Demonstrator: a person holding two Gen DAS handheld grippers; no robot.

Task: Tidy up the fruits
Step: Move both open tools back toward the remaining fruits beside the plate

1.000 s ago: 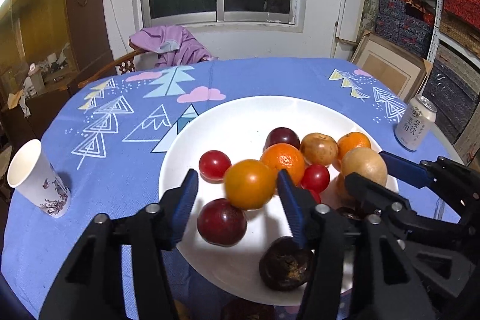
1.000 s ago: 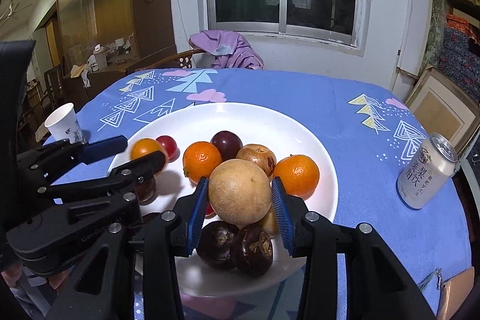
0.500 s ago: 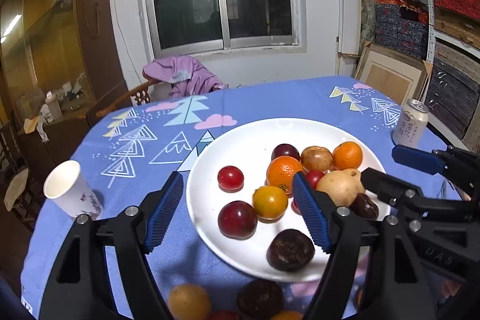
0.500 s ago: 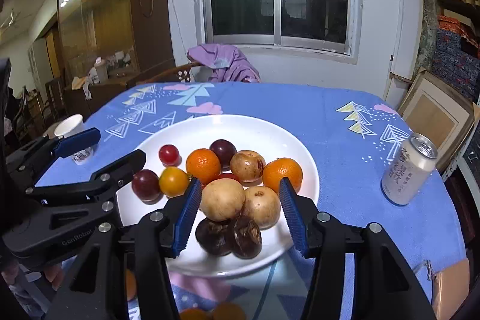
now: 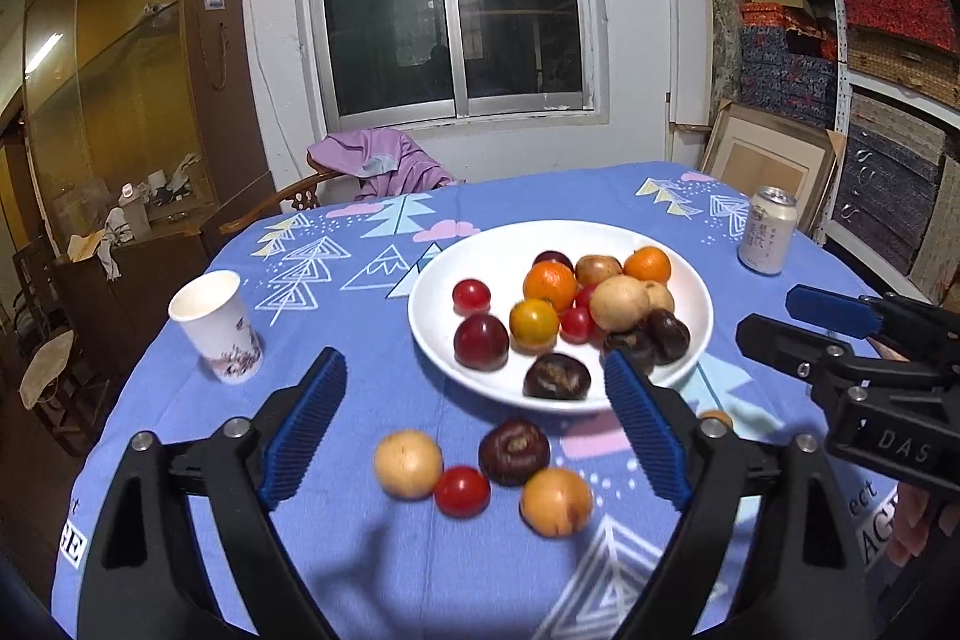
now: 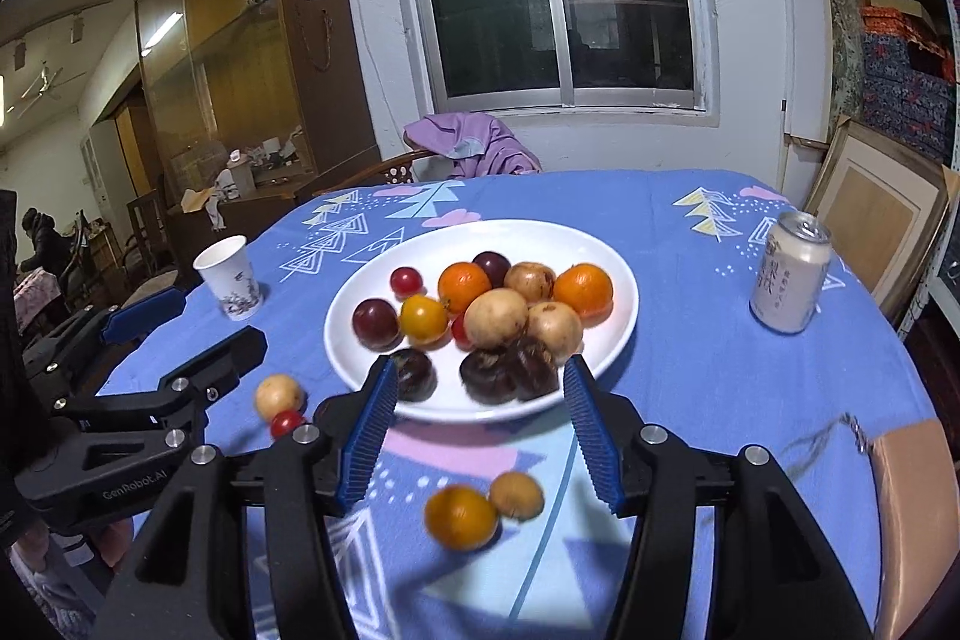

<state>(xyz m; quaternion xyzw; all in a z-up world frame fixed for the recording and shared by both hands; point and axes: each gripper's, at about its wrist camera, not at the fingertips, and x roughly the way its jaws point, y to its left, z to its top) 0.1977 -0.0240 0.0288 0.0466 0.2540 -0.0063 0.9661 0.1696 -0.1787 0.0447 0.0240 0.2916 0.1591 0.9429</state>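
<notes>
A white plate (image 5: 432,322) (image 6: 618,340) on the blue tablecloth holds several fruits: oranges, red plums, tan round fruits and dark passion fruits. Loose fruits lie on the cloth in front of the plate: a tan fruit (image 5: 408,463), a small red one (image 5: 461,490), a dark one (image 5: 513,451) and an orange-tan one (image 5: 556,501). In the right wrist view an orange fruit (image 6: 461,517) and a tan fruit (image 6: 516,495) lie near. My left gripper (image 5: 477,430) is open and empty above the loose fruits. My right gripper (image 6: 480,430) is open and empty at the plate's near rim.
A paper cup (image 5: 216,327) (image 6: 231,277) stands at the left. A drink can (image 5: 768,238) (image 6: 789,280) stands at the right. A chair with purple cloth (image 5: 378,163) is behind the table. Shelves and frames line the right wall.
Both grippers have opened and pulled back from the plate, leaving the orange fruit and the tan fruit on it. The loose fruits on the cloth have come into view.
</notes>
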